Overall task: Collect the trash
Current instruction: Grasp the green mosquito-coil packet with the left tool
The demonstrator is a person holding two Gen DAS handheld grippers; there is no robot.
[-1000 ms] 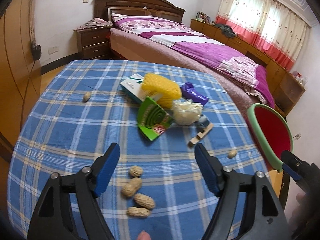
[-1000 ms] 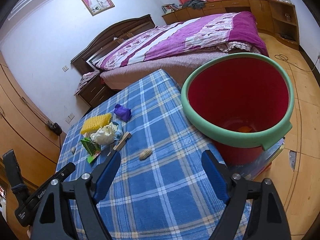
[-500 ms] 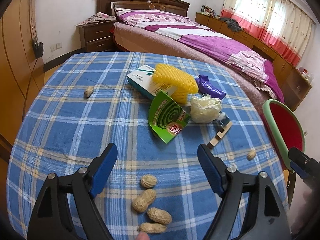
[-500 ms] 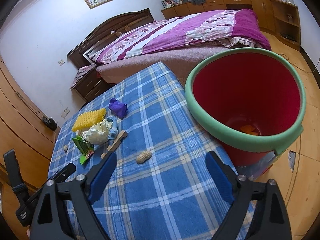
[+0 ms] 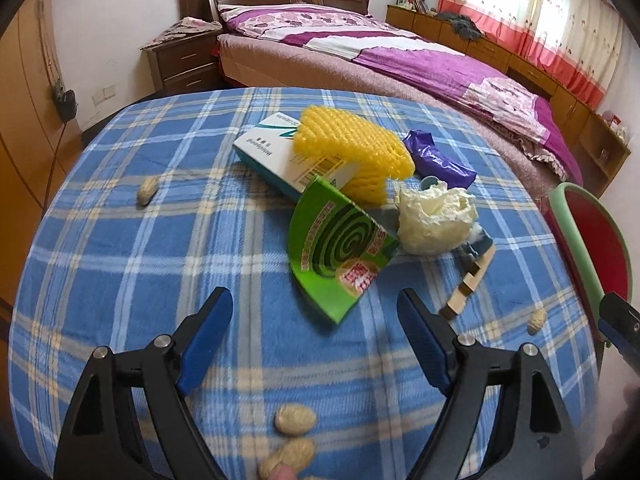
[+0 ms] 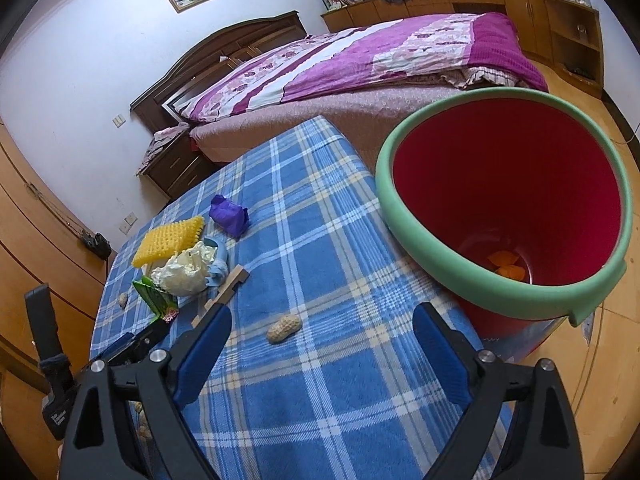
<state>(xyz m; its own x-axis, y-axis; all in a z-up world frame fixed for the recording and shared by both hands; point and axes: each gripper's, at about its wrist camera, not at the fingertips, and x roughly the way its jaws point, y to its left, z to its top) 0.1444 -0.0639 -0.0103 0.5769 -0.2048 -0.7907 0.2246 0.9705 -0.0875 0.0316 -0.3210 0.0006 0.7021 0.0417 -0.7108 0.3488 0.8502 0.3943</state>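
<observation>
Blue plaid table (image 5: pixel 120 248); left gripper (image 5: pixel 316 312) angled down, jaws opening, empty; right gripper (image 6: pixel 322 330) likewise tilted, apparently wide, empty.

The tablecloth (image 5: pixel 120 248) is a blue plaid crossed with white and pale yellow lines. On it lie a bright yellow ribbed foam piece (image 5: pixel 352 152), a green box printed with a dark spiral (image 5: pixel 340 248), a white and teal carton (image 5: pixel 272 148), a purple wrapper (image 5: pixel 436 158), a cream crumpled wad (image 5: pixel 434 216) and tan peanuts (image 5: pixel 294 420). The bin (image 6: pixel 500 308) is red inside with a mint green rim. The bedspread (image 6: pixel 360 60) shows magenta, white and floral bands.
</observation>
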